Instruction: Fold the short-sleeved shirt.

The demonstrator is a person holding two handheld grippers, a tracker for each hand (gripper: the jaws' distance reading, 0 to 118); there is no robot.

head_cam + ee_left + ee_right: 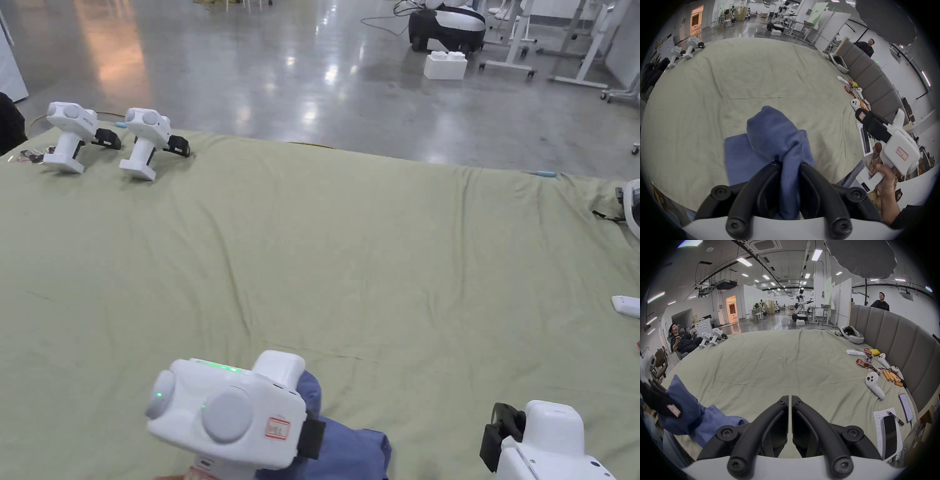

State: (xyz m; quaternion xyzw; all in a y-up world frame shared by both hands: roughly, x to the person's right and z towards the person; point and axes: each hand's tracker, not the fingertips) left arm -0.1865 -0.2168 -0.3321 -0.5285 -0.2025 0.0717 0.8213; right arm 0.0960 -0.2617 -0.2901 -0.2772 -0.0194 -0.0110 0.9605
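our left gripper [789,163] clamps a bunched fold of the blue shirt [769,138] at the near edge of the green sheet [753,73]; our right gripper [790,400] hovers beside it, jaws together, holding nothing.

No legible text anywhere. Red-bordered sticker on the left gripper [228,420] — handwriting too small. Same on the right gripper [867,120] labels. Paper sheet [880,420], near right — marks blurred.
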